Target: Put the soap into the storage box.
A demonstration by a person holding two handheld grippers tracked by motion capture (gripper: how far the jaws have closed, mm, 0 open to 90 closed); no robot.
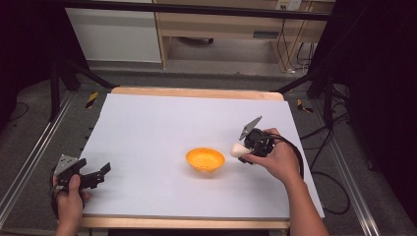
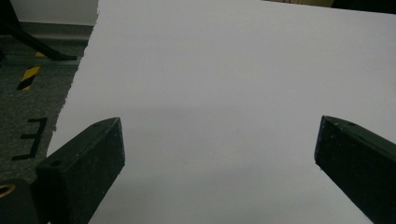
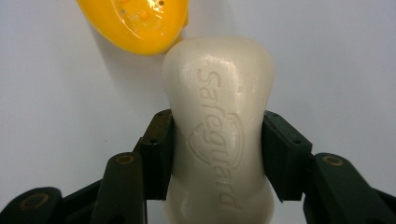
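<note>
My right gripper (image 3: 217, 154) is clamped on a bar of soap (image 3: 219, 126), one black jaw pressed flat against each of its narrow sides at the waist. The soap is cream-white, smooth and slightly glossy, pinched in the middle and rounded at both ends, with "Safeguard" and a shield outline stamped into the face turned toward the camera. From the high view the soap (image 1: 238, 149) sticks out of my right gripper (image 1: 244, 150) toward the left, just beside the orange bowl (image 1: 205, 160) but not over it. The bowl (image 3: 135, 23) is shallow, shiny, with small holes in its bottom; in the right gripper view its rim sits just beyond the soap's far end.

My left gripper (image 1: 96, 174) rests near the front left corner of the white sheet (image 1: 162, 128), jaws spread wide with nothing between them; in the left gripper view only bare white surface (image 2: 219, 93) lies between and ahead of them.

The bowl sits right of the sheet's centre, with open white room on every side. The left edge of the sheet runs close by my left gripper, with grey floor (image 2: 28, 107) and a black-and-yellow tape mark (image 2: 29, 77) beyond it.
</note>
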